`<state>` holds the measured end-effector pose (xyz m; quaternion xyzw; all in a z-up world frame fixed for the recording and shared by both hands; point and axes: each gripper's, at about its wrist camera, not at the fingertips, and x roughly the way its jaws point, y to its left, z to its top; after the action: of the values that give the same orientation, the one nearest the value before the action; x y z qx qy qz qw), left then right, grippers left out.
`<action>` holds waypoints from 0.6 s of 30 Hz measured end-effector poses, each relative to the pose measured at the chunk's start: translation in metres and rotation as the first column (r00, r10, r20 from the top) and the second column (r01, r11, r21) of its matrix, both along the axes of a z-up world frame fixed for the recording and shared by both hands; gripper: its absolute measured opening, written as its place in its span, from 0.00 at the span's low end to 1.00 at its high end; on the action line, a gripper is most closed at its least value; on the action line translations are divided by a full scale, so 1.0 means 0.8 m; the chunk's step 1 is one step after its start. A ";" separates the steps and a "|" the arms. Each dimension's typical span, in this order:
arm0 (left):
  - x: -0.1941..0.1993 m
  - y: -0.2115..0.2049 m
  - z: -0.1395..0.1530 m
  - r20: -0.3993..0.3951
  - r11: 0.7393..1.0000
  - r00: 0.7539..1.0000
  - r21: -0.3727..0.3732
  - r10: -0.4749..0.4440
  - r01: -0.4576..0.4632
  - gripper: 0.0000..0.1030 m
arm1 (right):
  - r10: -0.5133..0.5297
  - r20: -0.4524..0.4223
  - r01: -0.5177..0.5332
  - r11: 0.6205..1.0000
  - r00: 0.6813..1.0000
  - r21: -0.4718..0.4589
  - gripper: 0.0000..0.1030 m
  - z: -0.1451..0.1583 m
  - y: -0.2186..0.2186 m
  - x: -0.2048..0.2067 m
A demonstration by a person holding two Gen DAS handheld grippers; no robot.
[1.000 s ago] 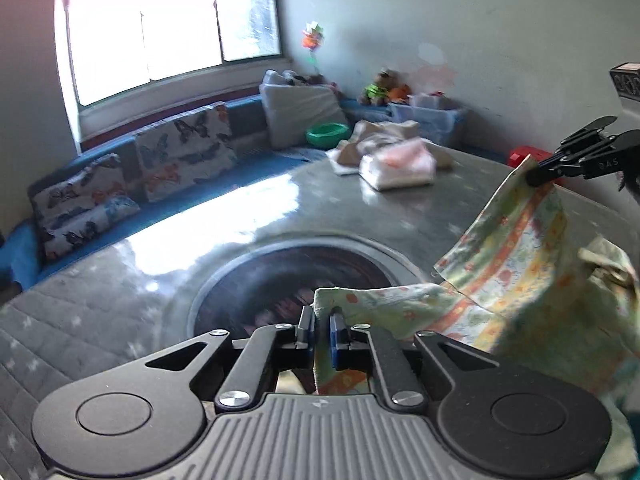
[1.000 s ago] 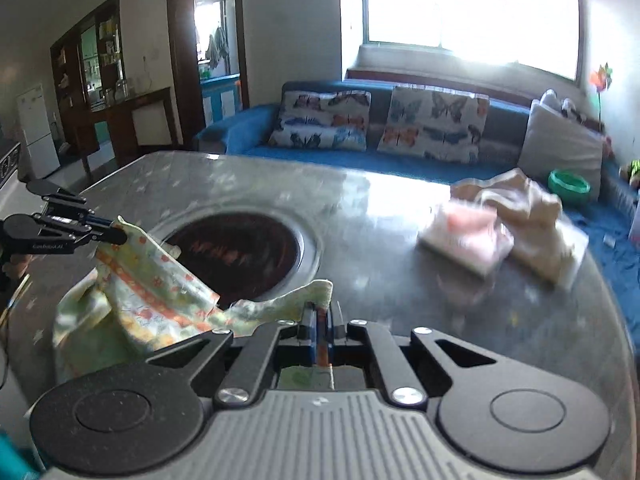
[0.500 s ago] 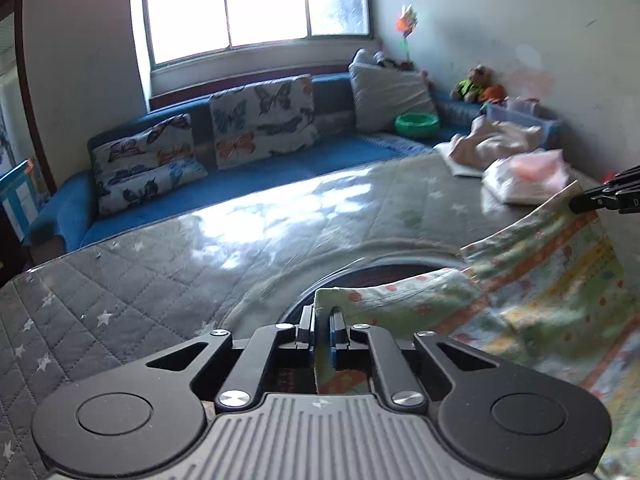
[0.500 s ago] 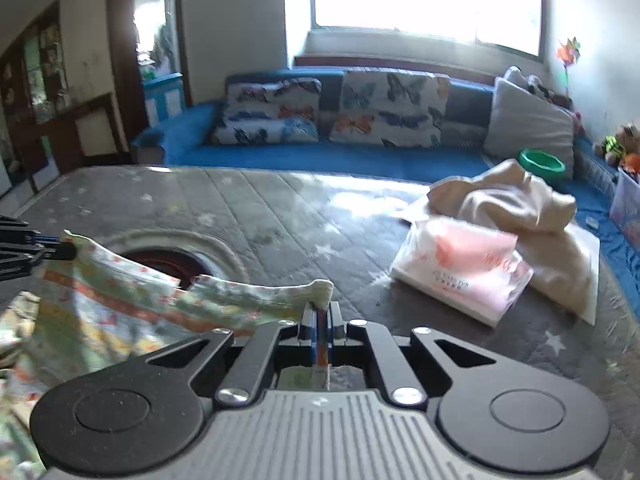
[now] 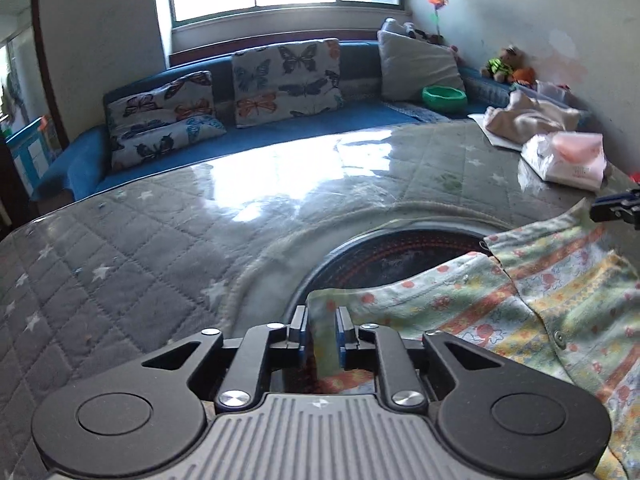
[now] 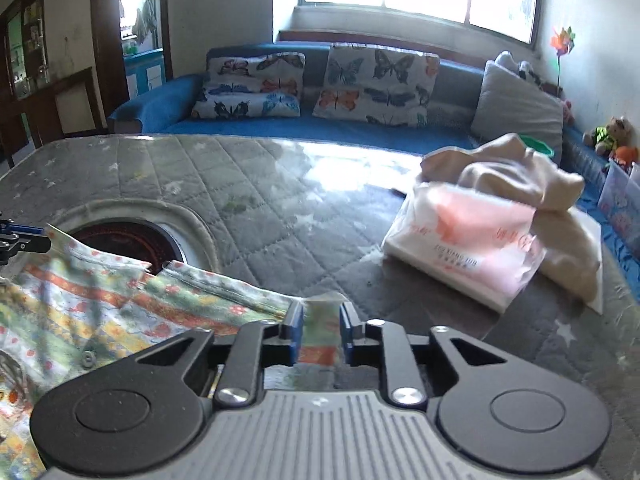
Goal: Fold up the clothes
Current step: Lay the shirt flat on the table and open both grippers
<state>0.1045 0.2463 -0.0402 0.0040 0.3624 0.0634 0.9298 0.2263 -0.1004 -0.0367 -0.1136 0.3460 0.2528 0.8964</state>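
— Jaws on both our grippers are opening: the left gripper (image 5: 322, 330) and the right gripper (image 6: 320, 332) each have a corner of the printed garment (image 5: 540, 292) between spread pads that no longer press on it

— Where does the garment lie?

— Spread flat across the near side of the quilted table (image 5: 140, 248), its far hem over the dark round inset (image 5: 400, 252) in the middle; we see a button placket and orange stripes running across it

— How far along are we?

— By our reading, the cloth has just been laid out and let go; no crease shows in it, so the folding itself is all ahead, sleeves or sides first

— Anything in the way?

— A pink-and-white plastic packet (image 6: 468, 248) and a heap of cream cloth (image 6: 516, 184) sit towards the far right edge, well apart from the garment; the sofa (image 6: 320, 128) with butterfly cushions (image 6: 376, 84) runs behind the table. We judge the raised rim of the inset the likeliest snag under the hem
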 end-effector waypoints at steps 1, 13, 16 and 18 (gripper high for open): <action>-0.006 0.004 0.005 0.007 1.000 1.000 -0.001 0.012 -0.012 0.24 | 0.010 0.002 -0.010 1.000 1.000 0.005 0.28 0.006 0.003 0.000; -0.105 0.057 0.013 -0.028 0.976 0.977 -0.046 0.211 -0.212 0.52 | 0.197 -0.073 -0.193 0.979 0.978 0.061 0.53 0.008 0.020 -0.103; -0.121 0.059 0.006 -0.048 0.969 0.971 -0.067 0.236 -0.239 0.52 | 0.217 -0.089 -0.211 0.975 0.972 0.074 0.54 0.004 0.023 -0.123; -0.128 0.055 0.002 -0.051 0.969 0.971 -0.076 0.234 -0.237 0.52 | 0.227 -0.089 -0.220 0.972 0.970 0.082 0.56 0.004 0.023 -0.134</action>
<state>0.0019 0.2903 -0.0384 -0.0755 0.3819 0.1585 0.9074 0.1194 -0.0822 -0.0332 -0.1071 0.3653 0.3696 0.8476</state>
